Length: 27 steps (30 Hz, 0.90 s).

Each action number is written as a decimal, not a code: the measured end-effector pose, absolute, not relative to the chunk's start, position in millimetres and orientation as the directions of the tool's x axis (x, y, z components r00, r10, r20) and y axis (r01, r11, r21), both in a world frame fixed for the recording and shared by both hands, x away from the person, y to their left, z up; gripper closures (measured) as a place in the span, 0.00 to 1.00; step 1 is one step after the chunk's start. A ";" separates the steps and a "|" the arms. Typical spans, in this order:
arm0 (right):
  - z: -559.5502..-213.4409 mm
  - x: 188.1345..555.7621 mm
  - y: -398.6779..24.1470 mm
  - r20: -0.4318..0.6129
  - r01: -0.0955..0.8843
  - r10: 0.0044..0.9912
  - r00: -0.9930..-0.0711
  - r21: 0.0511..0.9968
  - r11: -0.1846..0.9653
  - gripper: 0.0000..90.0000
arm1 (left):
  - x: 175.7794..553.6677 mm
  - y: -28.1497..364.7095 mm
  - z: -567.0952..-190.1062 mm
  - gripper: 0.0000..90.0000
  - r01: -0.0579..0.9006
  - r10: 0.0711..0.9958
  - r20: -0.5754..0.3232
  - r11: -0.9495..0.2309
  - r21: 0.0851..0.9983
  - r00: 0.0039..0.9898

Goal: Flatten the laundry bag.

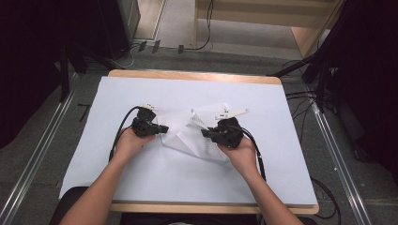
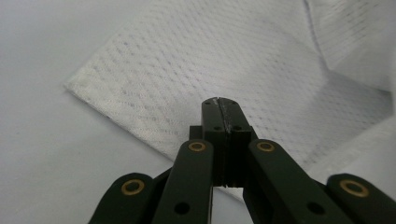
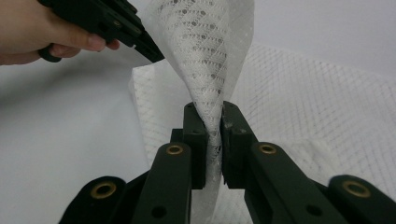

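The jaws of the right gripper [image 3: 214, 116] are clamped on a bunched fold of the white mesh cloth [image 3: 205, 51], which is drawn up between them into a standing peak. The jaws of the left gripper [image 2: 219, 103] are pressed fully together; in the left gripper view their tips are seen over the cloth [image 2: 224, 60] near its edge, and whether a layer of it is pinched between them cannot be told. No earlier motion can be vouched for here.

From above, the left gripper [image 1: 162, 128] is seen at the cloth's left edge and the right gripper [image 1: 205, 133] at its raised middle, with the cloth [image 1: 187, 138] lying crumpled between the two hands, near the centre of the white sheet covering the bench [image 1: 141, 187].

The step in hand is judged to be a fold or spreading of the cloth: one part is lifted while the opposite edge is being secured. For the next move, a firm hold at the left edge would first have to be confirmed; the lifted part would then need to be carried across or pulled taut without the thin fabric slipping from the grip.
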State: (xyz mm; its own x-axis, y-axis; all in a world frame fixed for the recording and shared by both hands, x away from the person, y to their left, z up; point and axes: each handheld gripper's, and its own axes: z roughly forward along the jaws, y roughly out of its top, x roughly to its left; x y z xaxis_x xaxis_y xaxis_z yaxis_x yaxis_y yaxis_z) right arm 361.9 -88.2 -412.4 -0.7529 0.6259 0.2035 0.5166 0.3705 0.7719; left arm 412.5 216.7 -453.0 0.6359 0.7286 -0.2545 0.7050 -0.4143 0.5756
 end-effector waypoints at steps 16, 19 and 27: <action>-420.9 320.7 -92.6 0.234 0.528 0.590 -0.773 0.753 0.392 0.93 | 417.0 220.8 -455.8 1.00 0.702 0.714 -0.266 -0.424 0.573 0.648; -422.8 311.8 -88.3 0.237 0.522 0.570 -0.786 0.749 0.408 0.93 | 417.7 221.5 -456.1 1.00 0.702 0.712 -0.269 -0.422 0.574 0.649; -425.5 298.8 -81.6 0.251 0.515 0.532 -0.809 0.739 0.434 0.88 | 418.2 222.5 -456.8 0.99 0.702 0.707 -0.280 -0.416 0.577 0.649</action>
